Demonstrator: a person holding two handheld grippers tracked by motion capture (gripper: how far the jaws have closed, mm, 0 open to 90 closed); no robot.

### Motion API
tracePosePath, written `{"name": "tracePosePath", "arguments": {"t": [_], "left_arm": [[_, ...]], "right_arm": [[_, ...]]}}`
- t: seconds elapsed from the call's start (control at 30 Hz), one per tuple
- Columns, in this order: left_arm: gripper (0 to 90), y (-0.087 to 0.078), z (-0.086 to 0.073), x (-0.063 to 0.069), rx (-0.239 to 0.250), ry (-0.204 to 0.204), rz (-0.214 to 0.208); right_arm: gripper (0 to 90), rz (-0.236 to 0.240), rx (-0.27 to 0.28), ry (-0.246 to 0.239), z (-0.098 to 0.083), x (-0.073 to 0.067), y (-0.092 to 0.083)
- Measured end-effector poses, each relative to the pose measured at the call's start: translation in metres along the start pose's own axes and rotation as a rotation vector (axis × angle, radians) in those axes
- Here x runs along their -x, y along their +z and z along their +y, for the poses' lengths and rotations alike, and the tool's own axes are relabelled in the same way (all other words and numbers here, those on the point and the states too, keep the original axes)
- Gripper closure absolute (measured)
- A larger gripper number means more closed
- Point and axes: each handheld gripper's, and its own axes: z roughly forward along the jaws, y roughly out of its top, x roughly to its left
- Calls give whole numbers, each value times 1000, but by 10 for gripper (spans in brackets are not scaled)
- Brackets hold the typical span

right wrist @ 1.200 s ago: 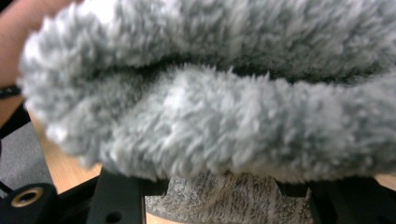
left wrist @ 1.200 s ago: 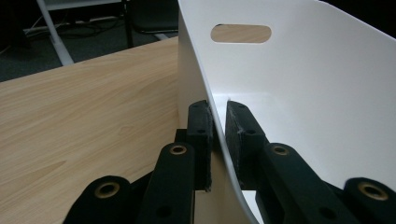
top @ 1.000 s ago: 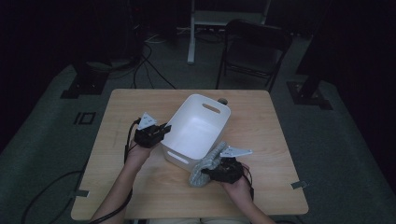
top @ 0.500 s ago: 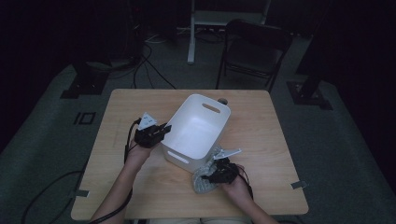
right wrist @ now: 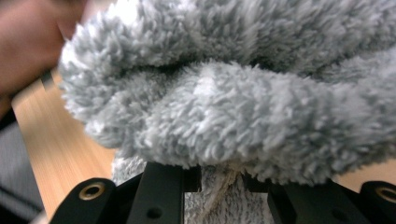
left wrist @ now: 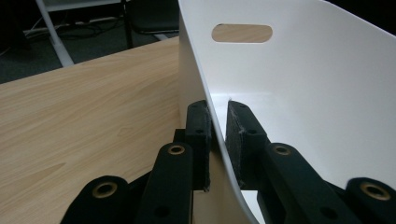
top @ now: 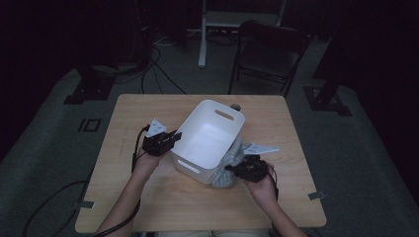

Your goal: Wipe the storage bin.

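A white plastic bin with handle slots stands tilted in the middle of the wooden table. My left gripper is shut on its left wall; in the left gripper view the pads press that thin white wall from both sides. A grey fluffy cloth lies bunched against the bin's right side. My right gripper has just been closing on it. In the right gripper view the cloth bulges over the jaws, with a fold pinched between them.
A small dark object sits on the table just behind the bin. Beyond the far edge stand a black folding chair and a white frame. Cables run across the dark floor.
The right gripper has shifted a little to the right and upward, and its jaws have closed on the grey cloth. The left gripper and the bin have not moved.
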Motion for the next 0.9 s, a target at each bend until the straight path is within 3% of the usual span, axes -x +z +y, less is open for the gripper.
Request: {"name": "tracePosePath", "arguments": {"t": [0.1,0.33,0.53,0.9], "left_arm": [[796,1,0,0,0,-4,-8],[790,1,1,3,-3,16,-4],[789,2,1,3,0,16,-9],[790,2,1,3,2,11,-11]], "right_arm": [[731,-40,68,-12,16,2,-13],[736,-58,71,12,14,10,-5],[738,-78,1,61,-2,25,13],[742,-100,-97,97,-22,41,37]]}}
